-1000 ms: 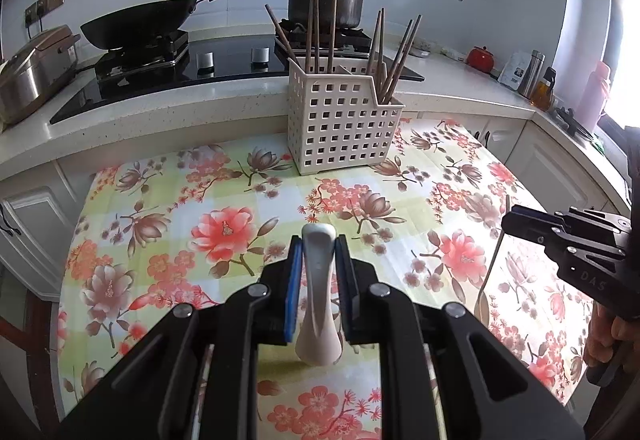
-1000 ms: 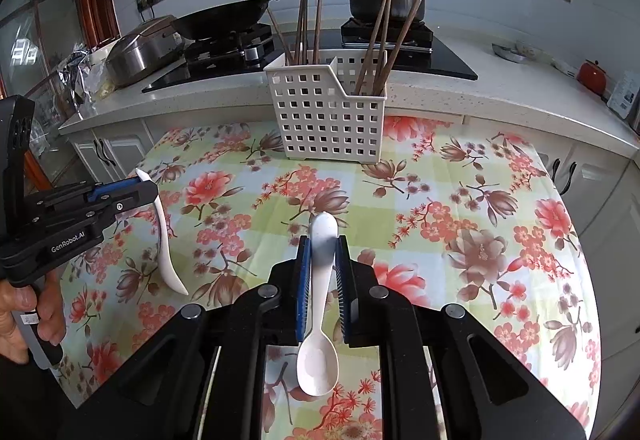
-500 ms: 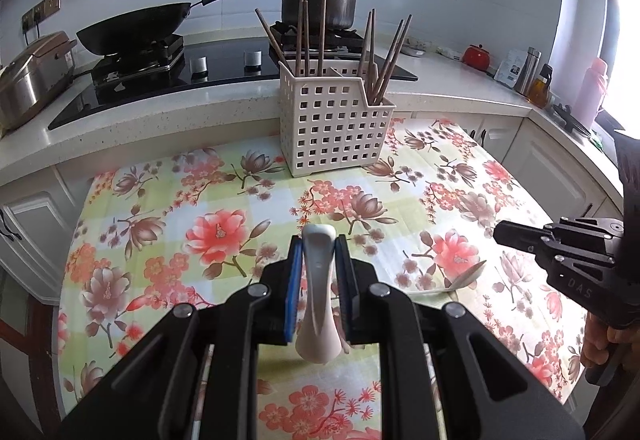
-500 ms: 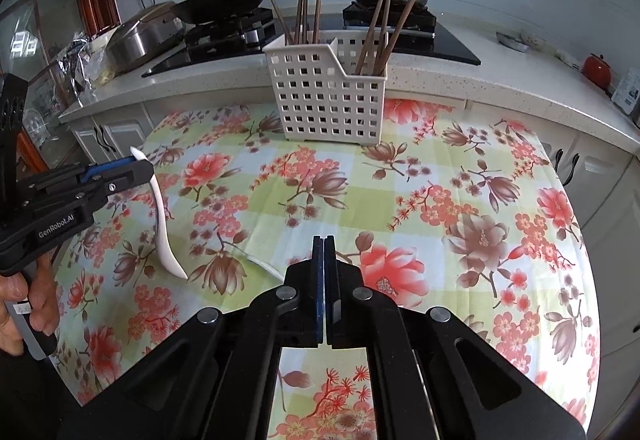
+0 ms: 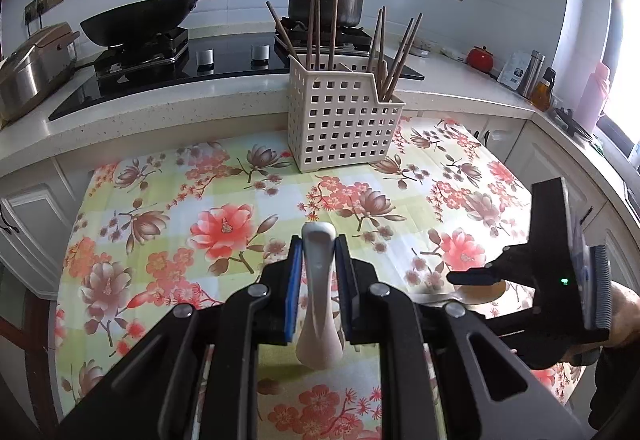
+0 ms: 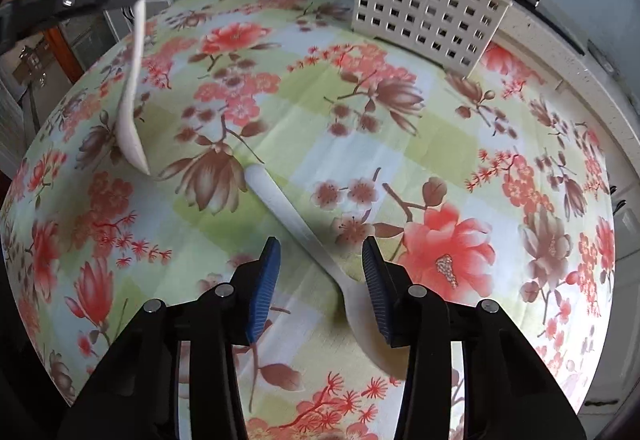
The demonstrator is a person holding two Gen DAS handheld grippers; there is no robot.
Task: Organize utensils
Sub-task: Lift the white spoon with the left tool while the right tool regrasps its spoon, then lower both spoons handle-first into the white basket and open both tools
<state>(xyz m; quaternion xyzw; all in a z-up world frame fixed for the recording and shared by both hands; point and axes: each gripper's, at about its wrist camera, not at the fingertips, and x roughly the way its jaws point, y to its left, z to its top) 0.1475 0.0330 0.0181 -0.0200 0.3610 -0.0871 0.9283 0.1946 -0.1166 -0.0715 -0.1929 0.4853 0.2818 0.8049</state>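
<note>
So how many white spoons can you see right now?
2. One spoon is clamped in the left gripper; the other spoon lies on the tablecloth between the right gripper's open jaws.

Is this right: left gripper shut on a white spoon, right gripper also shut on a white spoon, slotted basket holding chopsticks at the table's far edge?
Not quite. The right gripper is not shut: the right wrist view shows its jaws, just opened, apart over the second spoon, which lies flat on the tablecloth, ungripped. The rest holds: the left gripper is shut on its white spoon, and the basket holds chopsticks.
</note>
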